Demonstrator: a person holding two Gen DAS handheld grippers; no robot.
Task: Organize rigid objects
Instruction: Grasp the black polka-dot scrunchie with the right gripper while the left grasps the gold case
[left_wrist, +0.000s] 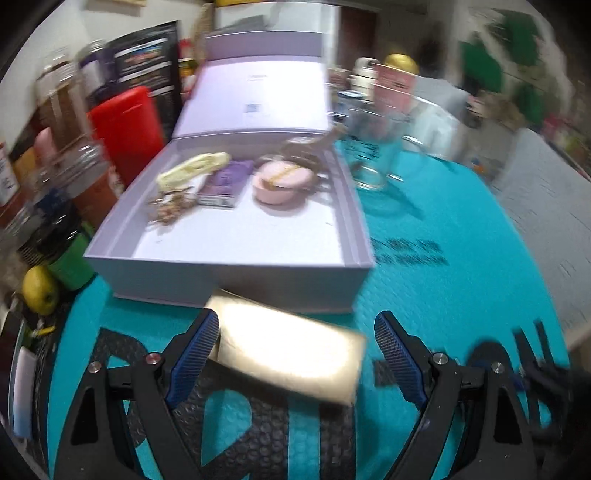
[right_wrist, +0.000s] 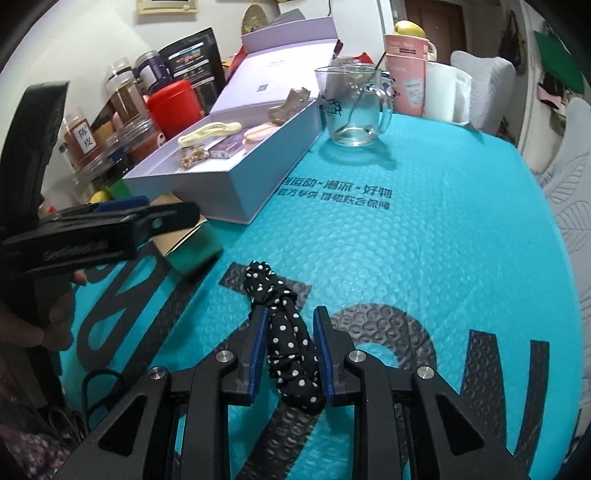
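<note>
Between spread hand-held gripper: gold box

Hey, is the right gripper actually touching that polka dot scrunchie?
Touching. In the right wrist view, both pads of the right gripper press against the polka dot scrunchie.

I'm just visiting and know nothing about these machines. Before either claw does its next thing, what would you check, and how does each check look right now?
1. Left claw around the gold box: ok, the box lies between its wide-open fingers, touching only the left one.
2. Left claw actually gripping the box: not ok.
3. Right claw lined up on the polka-dot scrunchie: ok, a finger sits on each side of it.
4. Right claw clamped on the scrunchie: cannot tell, the pads look close but contact is unclear.
5. Room in the open lavender box: ok, its near floor is bare.
6. Glass mug out of the path: ok, it stands beside the box's far end.
</note>
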